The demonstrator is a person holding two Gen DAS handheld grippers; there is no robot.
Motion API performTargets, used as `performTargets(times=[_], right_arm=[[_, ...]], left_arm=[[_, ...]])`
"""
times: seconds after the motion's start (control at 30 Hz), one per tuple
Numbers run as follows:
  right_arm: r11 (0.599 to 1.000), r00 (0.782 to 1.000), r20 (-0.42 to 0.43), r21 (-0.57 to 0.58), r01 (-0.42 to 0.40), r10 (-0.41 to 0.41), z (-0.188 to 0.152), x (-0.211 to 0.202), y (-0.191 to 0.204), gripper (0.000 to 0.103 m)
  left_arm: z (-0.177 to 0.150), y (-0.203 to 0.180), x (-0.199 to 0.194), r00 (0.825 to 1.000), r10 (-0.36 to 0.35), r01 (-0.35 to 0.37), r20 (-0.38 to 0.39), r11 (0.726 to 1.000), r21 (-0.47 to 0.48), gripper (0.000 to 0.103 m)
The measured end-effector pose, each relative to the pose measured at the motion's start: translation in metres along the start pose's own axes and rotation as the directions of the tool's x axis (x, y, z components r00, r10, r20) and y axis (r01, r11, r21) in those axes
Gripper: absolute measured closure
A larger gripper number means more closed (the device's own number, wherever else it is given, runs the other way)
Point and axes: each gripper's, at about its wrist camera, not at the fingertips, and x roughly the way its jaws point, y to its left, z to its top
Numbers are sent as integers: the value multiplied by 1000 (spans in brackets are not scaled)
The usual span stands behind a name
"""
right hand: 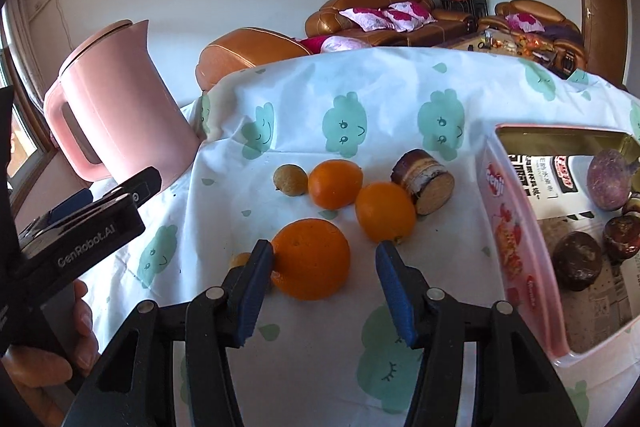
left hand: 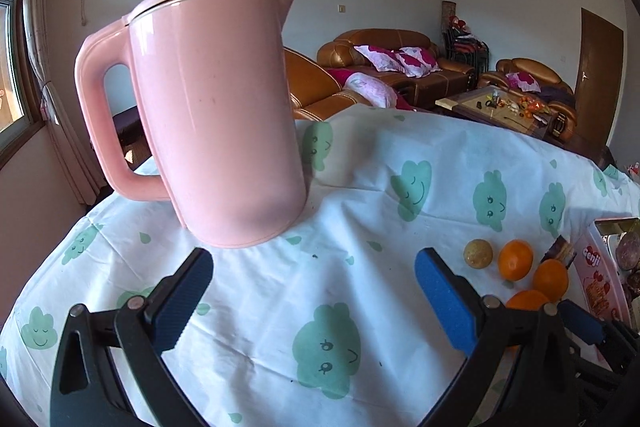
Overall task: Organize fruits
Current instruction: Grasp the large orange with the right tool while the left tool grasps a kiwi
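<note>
**A:** What does the left wrist camera give you?

**B:** The left gripper (left hand: pixel 314 281) stands with its jaws wide apart and nothing between them, over a white tablecloth (left hand: pixel 360 187) printed with green clouds. A pink kettle (left hand: pixel 212 115) stands just ahead of it. Off to the right lie a small brownish fruit (left hand: pixel 478 253) and three oranges (left hand: pixel 515 259), near a pink tin (left hand: pixel 596 279).

**A:** And the right wrist camera?

**B:** The right gripper (right hand: pixel 324 261) is partly closed around the nearest orange (right hand: pixel 310 259). Its left pad touches the peel; the right pad stands clear of it, so the fruit isn't clamped. Two more oranges (right hand: pixel 335 183) lie beyond, a small brown fruit (right hand: pixel 290 179) beside them, and a round layered cake piece (right hand: pixel 424 181) touching the right one.

**A:** The tin?

**B:** Open, at the right, lined with newspaper (right hand: pixel 560 183), holding a purplish fruit (right hand: pixel 608 181) and darker brown ones (right hand: pixel 578 261). The left tool's black body shows at the left edge, with a hand (right hand: pixel 48 359) gripping it.
</note>
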Motion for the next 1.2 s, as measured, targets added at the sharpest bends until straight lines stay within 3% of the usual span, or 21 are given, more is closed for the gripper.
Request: performTargets(times=[0.2,0.37,0.4,0.63,0.73,0.9,1.07,1.2], right_arm=[[999,998,-57,10,-32,33,5,19,11,47],[995,995,-69,79,-60,65,5,22,-1,49],[996,996,-71,78,-53,59,5,21,-3,55],[996,995,-68,58,-63,67,-1,11,-4,56],[996,997,-21,55,-69,70,-4,-2,-5,56],[1000,994,110,-26,-9,11,-7,-38,0,56],[989,967,245,-105,103,-75,-14,-74,0,56],[980,946,306,-124,154,-110,-21,-98,-10,56]], left_arm=[[1,1,-2,1000,0,0,9,1000,-1,0],[0,3,-6,1000,-10,10,16,1000,-5,0],[0,3,-7,1000,-11,11,18,1000,-5,0],[-1,1,-8,1000,-14,14,24,1000,4,0],[-1,0,-9,999,-16,16,32,1000,10,0],[-1,-4,-11,999,-31,30,42,999,27,0],[-2,-11,-15,995,-94,91,45,994,65,0],[-2,-10,-19,988,-143,140,52,988,66,4]])
